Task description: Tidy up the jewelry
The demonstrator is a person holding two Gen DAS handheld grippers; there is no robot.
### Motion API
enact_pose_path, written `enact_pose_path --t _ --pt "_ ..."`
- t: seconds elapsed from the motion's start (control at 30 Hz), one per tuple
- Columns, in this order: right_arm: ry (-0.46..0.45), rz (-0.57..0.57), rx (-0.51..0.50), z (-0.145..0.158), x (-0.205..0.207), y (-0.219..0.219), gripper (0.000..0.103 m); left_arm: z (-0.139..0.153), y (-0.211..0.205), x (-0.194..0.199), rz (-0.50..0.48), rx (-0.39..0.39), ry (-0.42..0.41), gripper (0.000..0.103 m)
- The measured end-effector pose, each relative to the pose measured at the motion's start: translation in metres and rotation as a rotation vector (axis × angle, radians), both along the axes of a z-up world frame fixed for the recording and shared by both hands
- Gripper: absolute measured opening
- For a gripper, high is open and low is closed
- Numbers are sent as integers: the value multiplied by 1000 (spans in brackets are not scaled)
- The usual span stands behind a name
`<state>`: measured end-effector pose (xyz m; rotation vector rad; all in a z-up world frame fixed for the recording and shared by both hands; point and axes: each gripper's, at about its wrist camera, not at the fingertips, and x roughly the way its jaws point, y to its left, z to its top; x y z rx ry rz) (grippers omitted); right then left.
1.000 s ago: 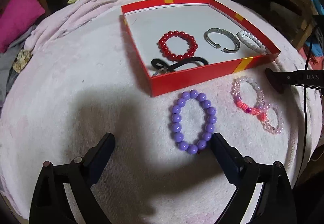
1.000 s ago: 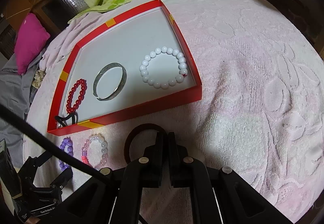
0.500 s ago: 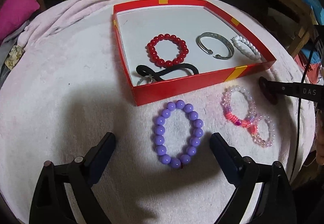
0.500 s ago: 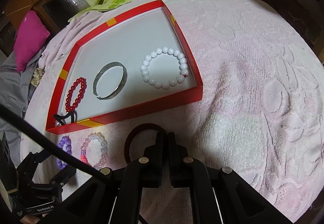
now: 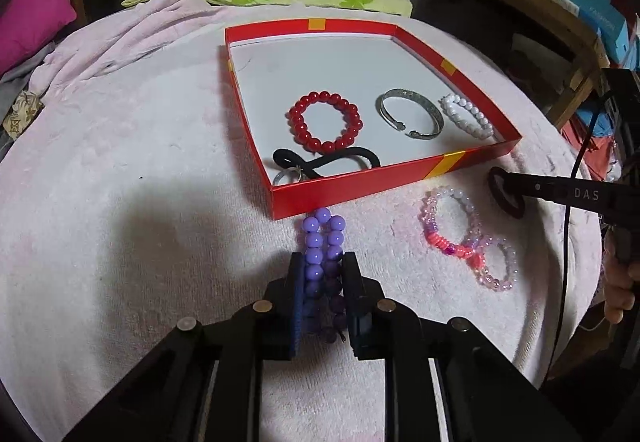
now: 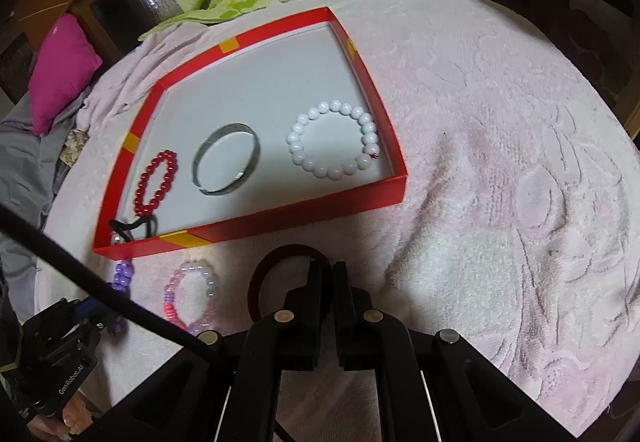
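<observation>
Two claws grip: left claw (image 5: 322, 274) just squeezed purple bracelet (image 5: 320, 242); "DAS"-marked right claw (image 6: 331, 274) pinches dark ring (image 6: 276, 262).

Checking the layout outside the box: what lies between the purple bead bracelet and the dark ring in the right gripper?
The pink and clear bead bracelets lie there on the towel, seen in both wrist views.

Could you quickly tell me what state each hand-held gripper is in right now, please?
Left hand-held gripper: has just been closing, now shut on the purple bead bracelet.
Right hand-held gripper: shut on the dark ring.
</observation>
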<state>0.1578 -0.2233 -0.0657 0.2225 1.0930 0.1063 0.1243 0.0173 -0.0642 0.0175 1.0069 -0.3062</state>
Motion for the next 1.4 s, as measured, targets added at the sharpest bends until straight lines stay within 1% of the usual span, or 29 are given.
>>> enact_pose_path --t 0.3,0.43,0.53,0.6,0.73,0.87,0.9,0.97,1.07,1.13,1.23,1.3,1.4 --pt "-78 50 71 31 -15 5 6 23 7 -19 -63 -66 -53 19" --pt "-94 48 88 36 -19 3 6 40 4 -24 -87 -112 -105 19" --pt "-122 35 105 41 -21 3 6 54 0 -25 -91 -132 -152 19" --pt "-153 22 119 46 -21 4 6 61 0 -22 -85 -148 -180 19" --pt "-202 -31 151 53 -15 -3 6 74 4 -4 -30 -179 -244 19" --pt "-215 -79 153 54 0 -7 6 76 6 28 43 -136 -296 19" --pt "-220 -84 145 55 6 -7 6 74 7 36 50 -136 -297 19" --pt "-229 -90 137 57 19 -4 6 68 4 58 65 -130 -272 19" --pt "-229 -93 128 58 36 0 6 61 -2 82 57 -122 -247 19" --pt "-222 -94 114 58 53 5 6 55 -6 102 56 -120 -216 19" --pt "-191 -96 95 52 81 13 6 48 -13 127 45 -121 -179 19" --pt "-174 -93 82 48 96 17 6 44 -18 136 39 -117 -169 19" --pt "-139 -95 60 41 119 23 6 30 -28 156 26 -98 -105 19"
